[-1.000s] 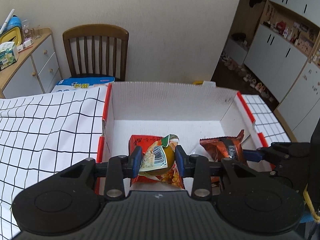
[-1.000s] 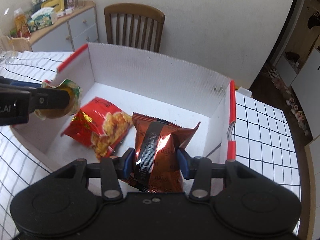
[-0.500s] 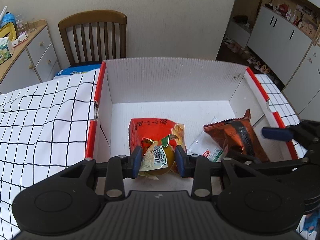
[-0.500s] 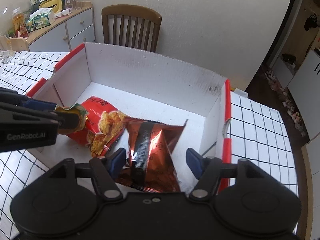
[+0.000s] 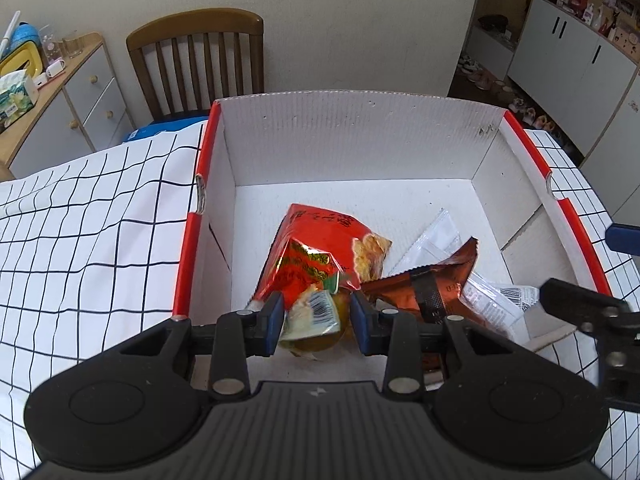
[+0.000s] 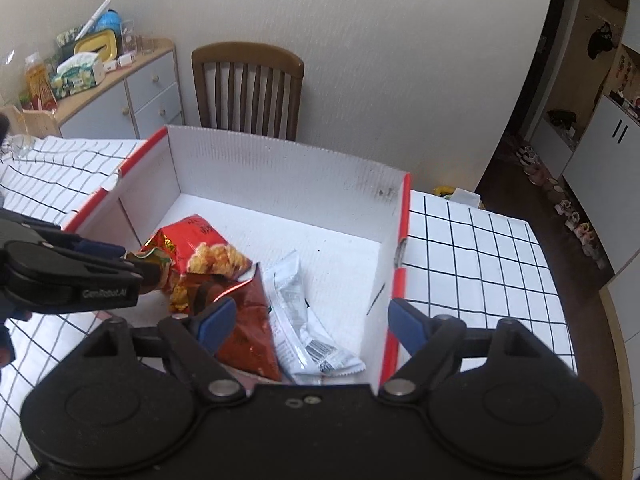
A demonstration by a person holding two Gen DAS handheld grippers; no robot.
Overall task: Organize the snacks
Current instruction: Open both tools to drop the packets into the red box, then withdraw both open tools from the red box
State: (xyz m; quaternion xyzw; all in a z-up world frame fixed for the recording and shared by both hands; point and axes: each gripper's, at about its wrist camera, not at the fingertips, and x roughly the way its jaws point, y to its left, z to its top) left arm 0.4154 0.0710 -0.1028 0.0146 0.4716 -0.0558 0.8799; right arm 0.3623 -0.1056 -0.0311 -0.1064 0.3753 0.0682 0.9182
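A white cardboard box (image 5: 360, 136) with red rims stands on the checked tablecloth. In it lie a red snack bag (image 5: 320, 240), a brown foil bag (image 5: 420, 284) and a white packet (image 5: 436, 236). My left gripper (image 5: 318, 322) is shut on a small yellow-green packet (image 5: 316, 312) with a barcode, low over the box's near left part. In the right wrist view, my right gripper (image 6: 310, 316) hangs above the brown foil bag (image 6: 248, 328) and the white packet (image 6: 296, 312). Its jaws are opening and its pads touch neither.
A wooden chair (image 5: 200, 56) stands behind the table by the wall. A grey drawer cabinet (image 6: 132, 92) with clutter on top is at the left. The far half of the box floor (image 6: 312, 236) is bare. White cupboards (image 5: 568, 52) line the right.
My right gripper's jaws spread and let go of the brown foil bag, which now lies in the box. The right gripper drew back. The left gripper sank slightly with its packet.
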